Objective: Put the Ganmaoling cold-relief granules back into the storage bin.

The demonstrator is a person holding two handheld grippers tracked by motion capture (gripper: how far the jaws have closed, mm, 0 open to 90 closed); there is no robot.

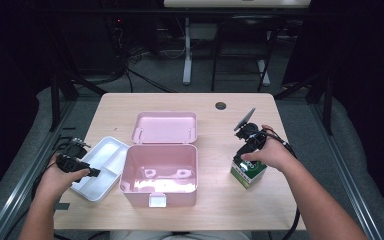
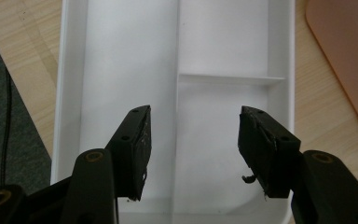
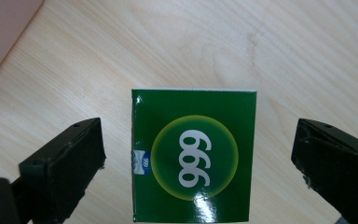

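Observation:
A white divided tray [image 1: 105, 150] lies at the table's left, beside an open pink box [image 1: 160, 170] whose lid [image 1: 165, 127] lies back flat. My left gripper [image 1: 94, 172] hovers over the tray's near end. In the left gripper view the tray [image 2: 130, 56] lies under my open left gripper [image 2: 193, 140], with nothing between the jaws. A green carton [image 1: 250, 175] marked 999 stands at the table's right. My right gripper [image 1: 241, 159] points down over it. In the right gripper view the carton [image 3: 193, 186] sits between the jaws of my open right gripper [image 3: 199, 144], with table showing on both sides.
The pink box is empty and stands near the table's front edge, a white latch on its front wall. A dark round hole [image 1: 220, 105] marks the tabletop at the back right. Table legs and cables lie on the floor beyond the table.

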